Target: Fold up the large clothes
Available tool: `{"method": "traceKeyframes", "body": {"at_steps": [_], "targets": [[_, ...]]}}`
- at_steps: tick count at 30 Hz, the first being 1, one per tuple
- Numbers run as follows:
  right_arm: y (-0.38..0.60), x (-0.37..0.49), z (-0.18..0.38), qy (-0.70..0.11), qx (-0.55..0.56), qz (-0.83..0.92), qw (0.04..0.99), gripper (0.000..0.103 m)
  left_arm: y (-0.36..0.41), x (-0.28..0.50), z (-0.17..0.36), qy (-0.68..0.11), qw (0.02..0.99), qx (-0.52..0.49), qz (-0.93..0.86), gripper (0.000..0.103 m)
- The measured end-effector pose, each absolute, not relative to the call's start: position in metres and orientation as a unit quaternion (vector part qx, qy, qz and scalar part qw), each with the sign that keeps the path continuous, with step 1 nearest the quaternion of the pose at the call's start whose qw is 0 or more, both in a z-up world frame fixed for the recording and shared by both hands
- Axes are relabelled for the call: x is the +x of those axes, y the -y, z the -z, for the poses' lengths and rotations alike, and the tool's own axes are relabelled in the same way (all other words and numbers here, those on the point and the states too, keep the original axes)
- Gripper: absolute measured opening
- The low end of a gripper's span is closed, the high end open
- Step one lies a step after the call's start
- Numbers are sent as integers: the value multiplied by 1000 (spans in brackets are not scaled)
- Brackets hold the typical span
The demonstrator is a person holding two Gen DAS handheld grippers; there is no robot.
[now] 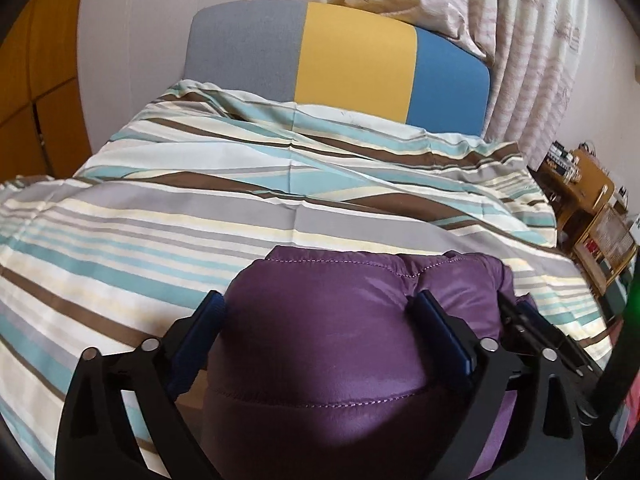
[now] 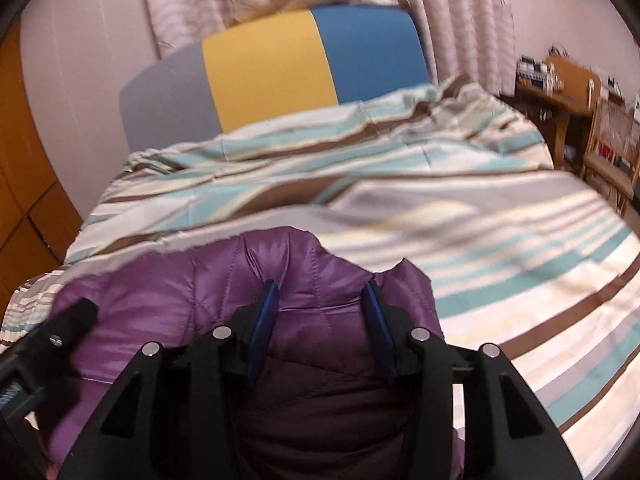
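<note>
A purple quilted puffer jacket lies bunched on the striped bed cover, near its front edge. My left gripper stands wide open over it, a rounded bulge of the jacket filling the space between the blue pads. My right gripper is open to a narrower gap above the jacket, with purple fabric lying between its pads and not pinched. Each gripper shows at the edge of the other's view: the right gripper at right, the left gripper at left. The right wrist view is blurred.
The bed has a grey, yellow and blue headboard against a wall with patterned curtains. Wooden shelves and a chair stand right of the bed. A wooden wardrobe stands at left.
</note>
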State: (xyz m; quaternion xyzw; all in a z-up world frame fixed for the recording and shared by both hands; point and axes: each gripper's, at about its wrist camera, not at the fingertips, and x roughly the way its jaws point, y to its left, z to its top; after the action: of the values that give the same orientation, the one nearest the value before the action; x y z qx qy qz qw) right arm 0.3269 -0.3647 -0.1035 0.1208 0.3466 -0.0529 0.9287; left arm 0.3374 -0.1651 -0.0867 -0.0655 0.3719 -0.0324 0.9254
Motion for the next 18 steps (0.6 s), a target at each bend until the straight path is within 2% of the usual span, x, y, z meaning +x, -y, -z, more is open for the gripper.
{"method": "traceKeyframes", "body": {"at_steps": [7,18], "targets": [[371,345,126,-379,122,57,916,43,173,353,110,-387,921,-39,16,100],[368,359,140,-391,112,68,911,44,167,367,129,-391,919,-54,24,100]]}}
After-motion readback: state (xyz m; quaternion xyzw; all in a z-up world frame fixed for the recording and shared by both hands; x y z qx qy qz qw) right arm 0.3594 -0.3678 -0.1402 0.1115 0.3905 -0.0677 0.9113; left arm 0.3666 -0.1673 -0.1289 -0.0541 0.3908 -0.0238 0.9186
